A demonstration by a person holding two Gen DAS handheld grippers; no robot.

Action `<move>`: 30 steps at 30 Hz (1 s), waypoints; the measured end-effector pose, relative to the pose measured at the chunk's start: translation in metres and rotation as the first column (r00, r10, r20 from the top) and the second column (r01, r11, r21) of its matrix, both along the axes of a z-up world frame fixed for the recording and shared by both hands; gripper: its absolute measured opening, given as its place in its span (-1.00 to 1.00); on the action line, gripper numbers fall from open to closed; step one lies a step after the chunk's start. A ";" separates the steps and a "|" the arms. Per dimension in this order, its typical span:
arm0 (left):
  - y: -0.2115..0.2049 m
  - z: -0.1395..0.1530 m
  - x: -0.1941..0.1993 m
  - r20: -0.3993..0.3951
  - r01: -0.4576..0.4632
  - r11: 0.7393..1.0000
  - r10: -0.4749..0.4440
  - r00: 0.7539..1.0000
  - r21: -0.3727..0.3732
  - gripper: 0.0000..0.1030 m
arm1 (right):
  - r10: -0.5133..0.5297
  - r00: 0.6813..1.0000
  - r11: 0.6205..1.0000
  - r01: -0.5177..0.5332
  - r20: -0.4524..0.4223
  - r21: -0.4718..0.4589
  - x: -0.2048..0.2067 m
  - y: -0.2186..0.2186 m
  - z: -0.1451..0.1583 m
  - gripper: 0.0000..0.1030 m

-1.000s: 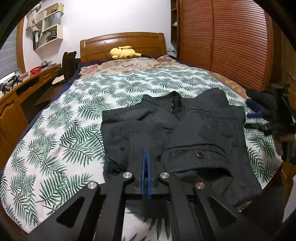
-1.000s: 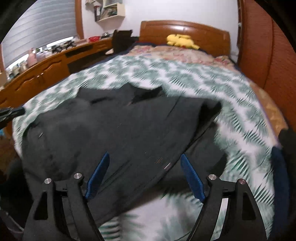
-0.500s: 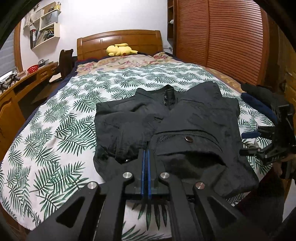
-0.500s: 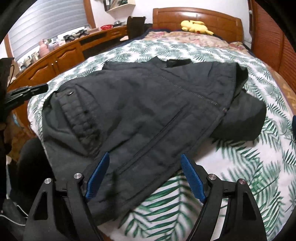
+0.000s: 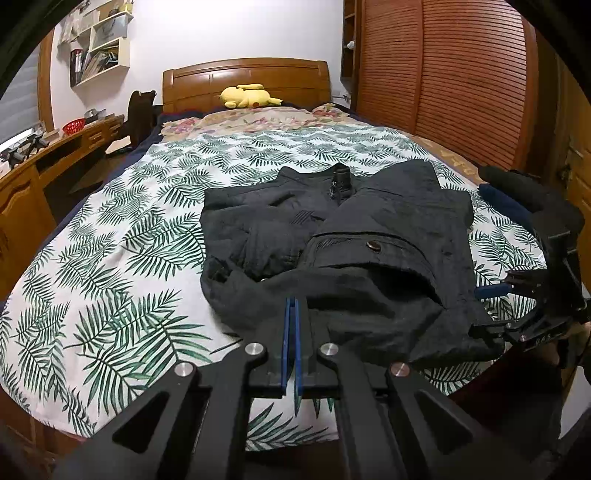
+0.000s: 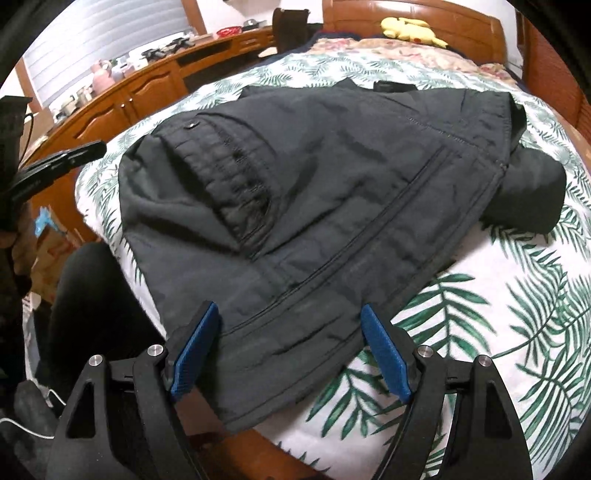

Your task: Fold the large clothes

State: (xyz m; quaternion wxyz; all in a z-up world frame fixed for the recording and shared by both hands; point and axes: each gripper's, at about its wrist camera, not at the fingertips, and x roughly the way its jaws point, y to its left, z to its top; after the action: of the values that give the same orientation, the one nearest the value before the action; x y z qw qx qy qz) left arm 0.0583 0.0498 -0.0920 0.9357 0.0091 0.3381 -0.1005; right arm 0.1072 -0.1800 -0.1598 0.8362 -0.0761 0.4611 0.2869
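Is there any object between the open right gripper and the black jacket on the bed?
Nothing visible stands between them. The right gripper is open, directly over the near hem of the black jacket, which lies on the leaf-print bedspread.

A wooden headboard [image 5: 245, 79] stands at twelve o'clock against a white wall [image 5: 236, 33]. Slatted wooden wardrobe doors [image 5: 469, 77] fill two o'clock. A long wooden desk [image 5: 48, 158] runs at nine, wall shelves [image 5: 99, 48] at eleven.
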 end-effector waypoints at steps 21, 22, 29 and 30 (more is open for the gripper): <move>0.022 0.000 -0.005 0.016 -0.031 0.999 0.031 0.999 -0.012 -1.00 | 0.146 0.977 0.986 -0.156 0.153 0.055 0.012 0.030 0.054 -0.92; 0.022 0.002 -0.004 0.023 -0.033 0.999 0.033 0.999 -0.010 -1.00 | 0.153 0.973 0.984 -0.166 0.172 0.060 0.018 0.035 0.063 -0.92; 0.030 0.017 0.013 0.057 -0.044 0.999 0.043 0.997 0.008 -1.00 | 0.189 0.938 0.976 -0.212 0.290 0.049 0.070 0.077 0.106 -0.92; 0.032 0.019 0.016 0.063 -0.046 0.999 0.045 0.997 0.013 -1.00 | 0.193 0.934 0.976 -0.216 0.300 0.043 0.081 0.085 0.110 -0.92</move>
State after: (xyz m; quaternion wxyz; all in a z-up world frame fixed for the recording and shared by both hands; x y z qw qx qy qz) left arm 0.0745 0.0821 -0.0733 0.9479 0.0110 0.3092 -0.0763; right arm 0.1885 -0.0954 -0.0494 0.8634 -0.1339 0.3099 0.3750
